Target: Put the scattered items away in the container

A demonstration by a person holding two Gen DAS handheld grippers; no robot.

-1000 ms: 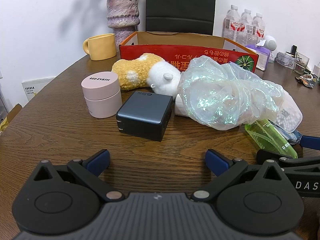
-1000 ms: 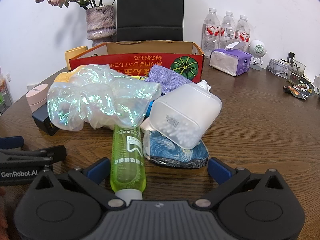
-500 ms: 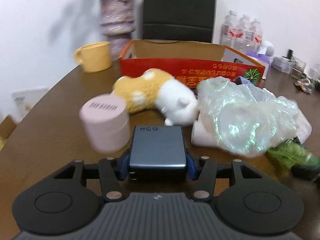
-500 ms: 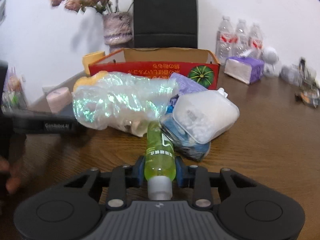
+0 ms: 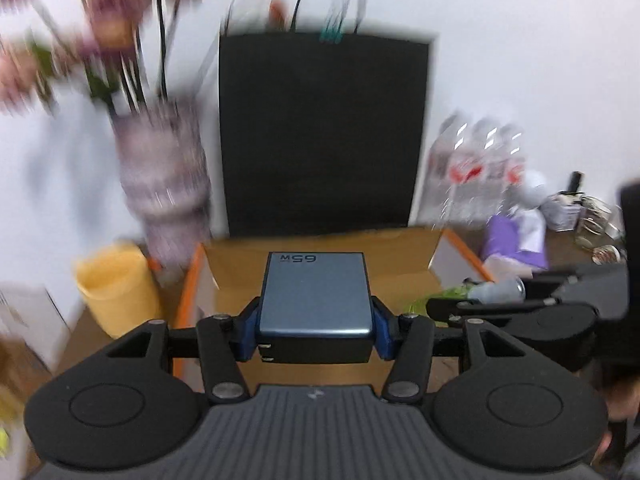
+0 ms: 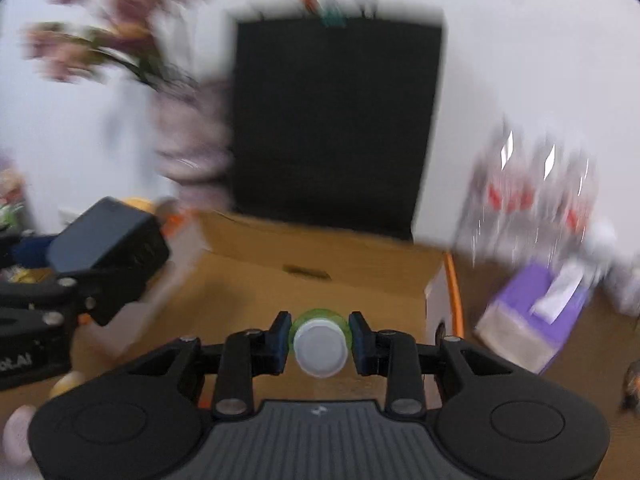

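Left gripper [image 5: 316, 330] is clamped on the charger [image 5: 316, 300], a smooth slate-blue brick with rounded corners and a darker matte underside, blue pads pressed against both its sides. "65W" is printed on the top face, upside down from this angle. It hangs in the air over the open box [image 5: 328, 252]. Right gripper [image 6: 319, 342] has its pads squeezed onto the bottle [image 6: 320, 340], a round translucent green plastic one seen end-on, its pale cap pointing back at the camera; no label readable from here. That one's also up over the box, whose inside is plain brown cardboard with an orange edge along the rim. In the right view the charger sits off to the left, tilted. Past the box on the left there's a yellow mug [image 5: 116, 288] and a blurry mottled purple vase [image 5: 164, 184] with flowers. Dead centre behind is a flat black paper bag [image 5: 324, 136] with thin handles. Off to the right: a purple tissue pack [image 6: 536, 312] and clear water bottles [image 6: 532, 192] with red labels, too smeared to read.
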